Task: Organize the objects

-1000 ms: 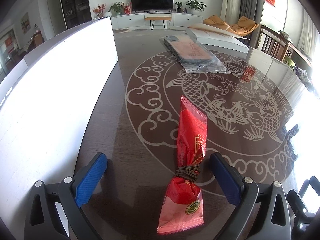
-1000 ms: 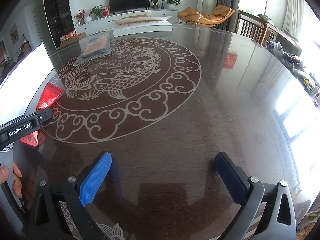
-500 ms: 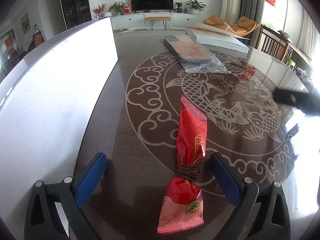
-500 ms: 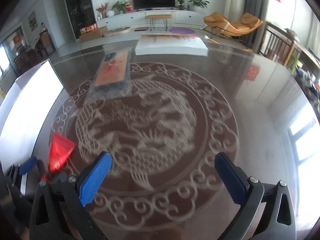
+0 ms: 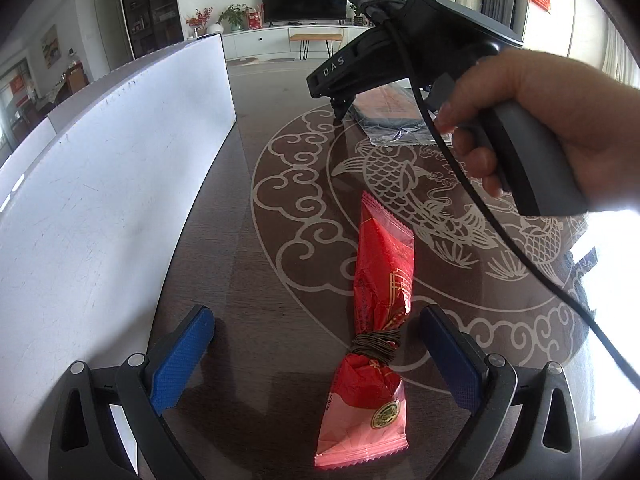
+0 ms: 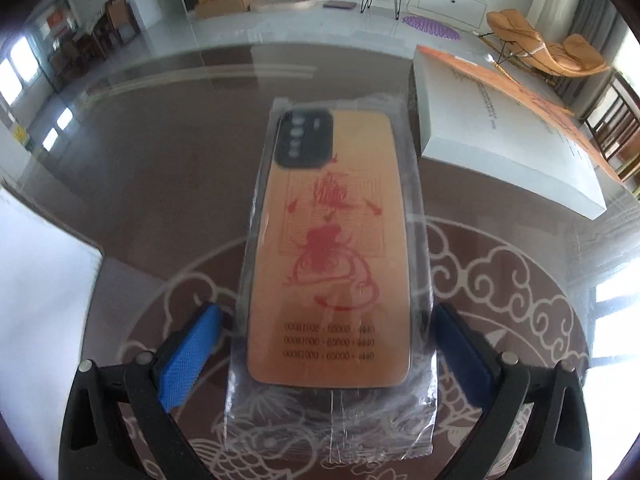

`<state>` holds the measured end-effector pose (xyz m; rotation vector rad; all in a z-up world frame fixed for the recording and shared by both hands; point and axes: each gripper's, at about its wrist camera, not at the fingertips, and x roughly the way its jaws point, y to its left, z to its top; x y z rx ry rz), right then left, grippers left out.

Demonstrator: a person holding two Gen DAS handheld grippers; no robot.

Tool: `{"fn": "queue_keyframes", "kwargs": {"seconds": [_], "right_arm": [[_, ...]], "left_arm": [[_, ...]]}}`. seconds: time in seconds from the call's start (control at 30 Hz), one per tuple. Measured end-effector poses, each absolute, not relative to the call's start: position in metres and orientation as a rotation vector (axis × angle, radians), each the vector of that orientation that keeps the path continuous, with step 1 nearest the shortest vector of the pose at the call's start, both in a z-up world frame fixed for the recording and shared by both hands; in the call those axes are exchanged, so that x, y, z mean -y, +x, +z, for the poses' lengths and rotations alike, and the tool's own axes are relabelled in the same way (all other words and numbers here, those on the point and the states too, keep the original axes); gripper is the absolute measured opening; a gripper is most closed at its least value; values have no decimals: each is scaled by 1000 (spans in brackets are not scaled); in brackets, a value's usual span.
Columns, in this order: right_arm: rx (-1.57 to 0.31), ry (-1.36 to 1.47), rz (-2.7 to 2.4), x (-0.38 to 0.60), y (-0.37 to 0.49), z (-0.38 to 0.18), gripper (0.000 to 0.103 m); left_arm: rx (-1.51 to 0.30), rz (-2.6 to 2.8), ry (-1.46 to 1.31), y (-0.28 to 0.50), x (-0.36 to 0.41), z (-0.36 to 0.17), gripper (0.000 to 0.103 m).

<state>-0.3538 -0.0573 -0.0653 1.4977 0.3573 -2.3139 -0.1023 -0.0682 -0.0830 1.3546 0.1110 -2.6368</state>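
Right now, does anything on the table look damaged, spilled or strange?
One oddity: the red plastic snack packet lying between the open left tongs is cinched around its middle by a brown elastic band, pinching it like a waist. Nothing looks spilled or torn.

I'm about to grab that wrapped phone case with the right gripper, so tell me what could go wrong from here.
The right gripper is open around the phone case in its loose clear wrapper; the pads may pinch only film, so the case could slip. The glossy table may let it slide sideways. The white box lies close by and could be bumped.
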Motion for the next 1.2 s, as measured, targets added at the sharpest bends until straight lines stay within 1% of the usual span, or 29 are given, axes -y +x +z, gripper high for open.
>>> {"fn": "queue_keyframes", "kwargs": {"seconds": [0.03,0.07,0.1,0.2,0.33,0.43,0.6,0.67,0.8,0.87,0.97,1.07,1.13,1.2], "right_arm": [[-347,1459,-2309,56,-348,-65,93],[-349,1431,-2318,52,-342,-63,83],[-341,1419,-2320,46,-336,-62,77],[-337,1412,-2313,21,-310,-63,77],[-328,1369,-2353,-37,-244,-63,77],[-269,1392,-2443,-88,-188,-63,77],[-108,1431,-2656,-152,-101,-60,78],[-73,1422,-2711,-156,-79,-58,79],[-48,1434,-2763,-159,-54,-58,94],[-27,1463,-2766,-162,-54,-58,98],[34,1514,-2744,-173,-57,-55,99],[136,1596,-2671,-184,-78,-53,100],[90,1695,-2603,-179,-99,-53,101],[-2,1739,-2565,-170,-118,-54,101]], "left_arm": [[-111,-2637,1354,-102,68,-83,103],[-111,-2637,1354,-102,68,-83,103],[-111,-2637,1354,-102,68,-83,103],[-111,-2637,1354,-102,69,-83,103],[-111,-2637,1354,-102,68,-83,103],[-111,-2637,1354,-102,68,-83,103],[-111,-2637,1354,-102,68,-83,103],[-111,-2637,1354,-102,68,-83,103],[-111,-2637,1354,-102,69,-83,103],[-111,-2637,1355,-102,69,-83,103],[-124,-2635,1359,-102,69,-83,103],[-125,-2597,1460,-106,66,-81,103],[-112,-2582,1529,-114,63,-80,103],[-95,-2583,1575,-121,62,-80,103]]}}
